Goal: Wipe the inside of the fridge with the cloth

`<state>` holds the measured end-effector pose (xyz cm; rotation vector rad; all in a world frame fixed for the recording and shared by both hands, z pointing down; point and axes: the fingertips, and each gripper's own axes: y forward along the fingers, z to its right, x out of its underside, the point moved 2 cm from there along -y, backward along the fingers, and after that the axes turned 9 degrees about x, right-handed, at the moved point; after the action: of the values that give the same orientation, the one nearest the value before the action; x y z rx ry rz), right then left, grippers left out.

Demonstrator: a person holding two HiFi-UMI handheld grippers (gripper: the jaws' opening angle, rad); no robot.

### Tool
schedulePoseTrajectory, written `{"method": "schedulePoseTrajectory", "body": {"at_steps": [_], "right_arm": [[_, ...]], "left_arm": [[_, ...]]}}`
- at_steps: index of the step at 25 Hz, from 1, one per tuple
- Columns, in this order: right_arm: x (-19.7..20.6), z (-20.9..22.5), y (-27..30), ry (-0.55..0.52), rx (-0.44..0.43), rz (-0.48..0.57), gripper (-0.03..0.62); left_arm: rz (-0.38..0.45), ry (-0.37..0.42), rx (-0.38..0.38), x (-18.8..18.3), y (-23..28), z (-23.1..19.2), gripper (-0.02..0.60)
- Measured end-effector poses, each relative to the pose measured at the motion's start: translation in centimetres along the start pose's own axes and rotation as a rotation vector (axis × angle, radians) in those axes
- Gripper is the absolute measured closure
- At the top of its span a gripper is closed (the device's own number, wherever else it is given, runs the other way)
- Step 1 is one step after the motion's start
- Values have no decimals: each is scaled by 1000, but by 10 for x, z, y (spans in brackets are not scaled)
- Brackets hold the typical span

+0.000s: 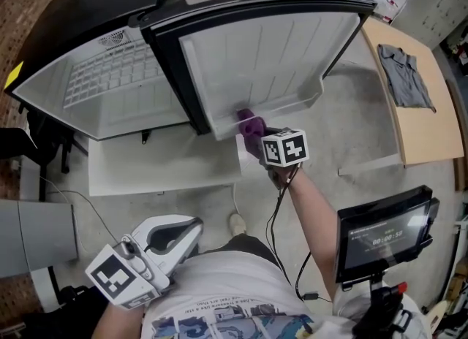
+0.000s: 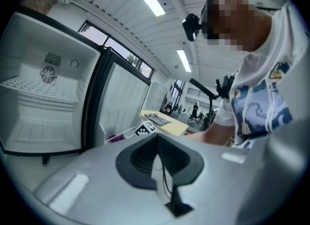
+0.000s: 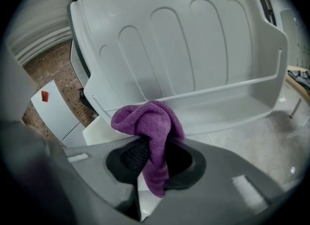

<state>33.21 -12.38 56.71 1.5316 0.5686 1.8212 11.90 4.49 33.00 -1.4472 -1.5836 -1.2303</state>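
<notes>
Left hand-held gripper: jaws together, empty. Right hand-held gripper: clamped on the one purple cloth, at the single fridge, by its open door.

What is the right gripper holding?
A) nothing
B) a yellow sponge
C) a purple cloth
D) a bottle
C: the right gripper has its jaws shut on a bunched purple cloth, which hangs down between them.
</notes>
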Motion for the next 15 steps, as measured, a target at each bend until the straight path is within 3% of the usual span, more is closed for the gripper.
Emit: {"method": "schedulePoseTrajectory", "body": {"at_steps": [5, 10, 15], "right_arm": [[-2, 31, -5, 47, 20, 18, 516], [-7, 69, -11, 118, 43, 36, 516], [-15, 110, -19, 189, 79, 47, 516]], "left_arm": [[7, -39, 10, -4, 17, 4, 575], [-12, 5, 11, 1, 27, -2, 575], [-23, 0, 26, -5, 41, -5, 575]]}}
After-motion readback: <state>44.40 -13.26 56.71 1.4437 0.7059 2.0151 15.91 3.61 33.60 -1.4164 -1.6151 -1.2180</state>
